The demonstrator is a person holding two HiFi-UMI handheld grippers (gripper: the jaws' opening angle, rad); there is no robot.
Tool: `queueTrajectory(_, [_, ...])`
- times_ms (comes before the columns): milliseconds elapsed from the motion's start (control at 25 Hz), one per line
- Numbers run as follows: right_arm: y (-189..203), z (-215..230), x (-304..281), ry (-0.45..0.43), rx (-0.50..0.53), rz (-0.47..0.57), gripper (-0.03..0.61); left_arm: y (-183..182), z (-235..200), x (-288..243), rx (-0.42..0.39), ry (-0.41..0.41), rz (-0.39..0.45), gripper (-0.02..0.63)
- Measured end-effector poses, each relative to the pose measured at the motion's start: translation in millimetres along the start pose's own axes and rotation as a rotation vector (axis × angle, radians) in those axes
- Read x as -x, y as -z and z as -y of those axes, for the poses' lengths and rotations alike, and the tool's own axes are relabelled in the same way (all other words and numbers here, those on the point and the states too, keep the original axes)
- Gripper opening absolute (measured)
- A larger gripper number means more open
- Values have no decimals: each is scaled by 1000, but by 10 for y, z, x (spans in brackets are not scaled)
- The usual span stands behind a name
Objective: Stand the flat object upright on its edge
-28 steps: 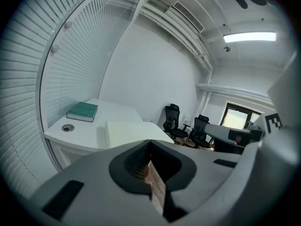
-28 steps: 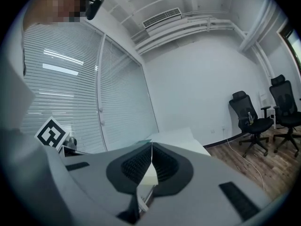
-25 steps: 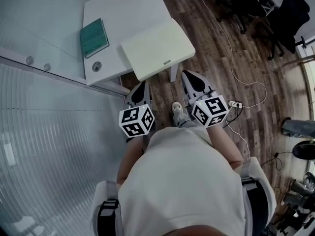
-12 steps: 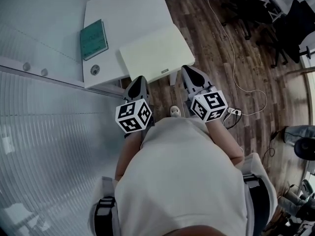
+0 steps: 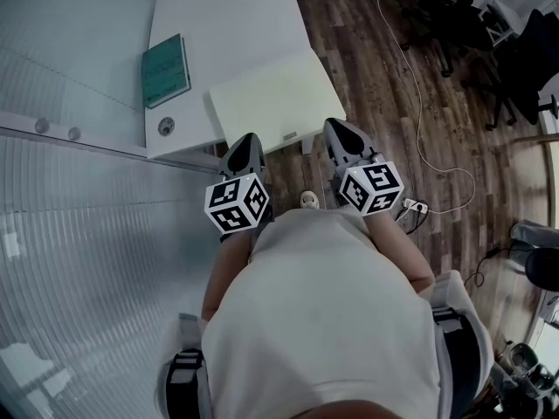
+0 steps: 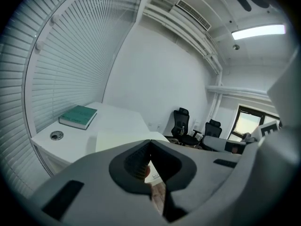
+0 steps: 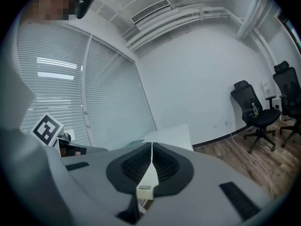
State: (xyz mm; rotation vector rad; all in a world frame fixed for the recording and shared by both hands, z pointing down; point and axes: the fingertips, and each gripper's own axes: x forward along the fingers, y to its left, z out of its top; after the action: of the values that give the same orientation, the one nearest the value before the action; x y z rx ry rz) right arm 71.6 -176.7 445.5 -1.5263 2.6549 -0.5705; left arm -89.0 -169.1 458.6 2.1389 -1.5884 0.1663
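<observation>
A green book [image 5: 166, 70] lies flat on the white table [image 5: 236, 20], near its left edge; the left gripper view shows the book [image 6: 78, 116] at left too. A pale cream slab [image 5: 275, 97] lies on the table's near right corner. Both grippers hang over the floor just short of the table's near edge, well apart from the book. My left gripper [image 5: 247, 138] has its jaws together with nothing between them, as its own view [image 6: 150, 142] confirms. My right gripper [image 5: 335, 126] is likewise shut and holds nothing [image 7: 151, 146].
A round cable grommet [image 5: 166, 127] sits in the table's near left corner. Window blinds [image 5: 79, 260] run along the left. On the wooden floor at right lie a white cable [image 5: 419, 103] and a power strip [image 5: 417, 206]. Black office chairs [image 5: 454, 11] stand at back right.
Both grippers have drifted a little forward toward the table's near edge, and the view has shifted slightly. The jaws have stayed together and the book has not moved.
</observation>
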Motion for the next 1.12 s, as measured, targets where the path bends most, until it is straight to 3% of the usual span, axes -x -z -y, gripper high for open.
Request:
queueTrajectory(320, [174, 190, -139, -24, -88, -25, 30, 113, -7, -144, 26, -24, -16, 20])
queueTrajectory(480, [274, 238, -166, -43, -184, -38, 152, 164, -12, -180, 38, -33, -30, 20])
queueTrajectory(680, [477, 302, -211, -56, -324, -54, 252, 192, -76, -213, 41, -51, -40, 20])
queueTrajectory(1120, [920, 472, -192, 11, -609, -27, 354, 190, -313, -210, 25, -32, -85, 20])
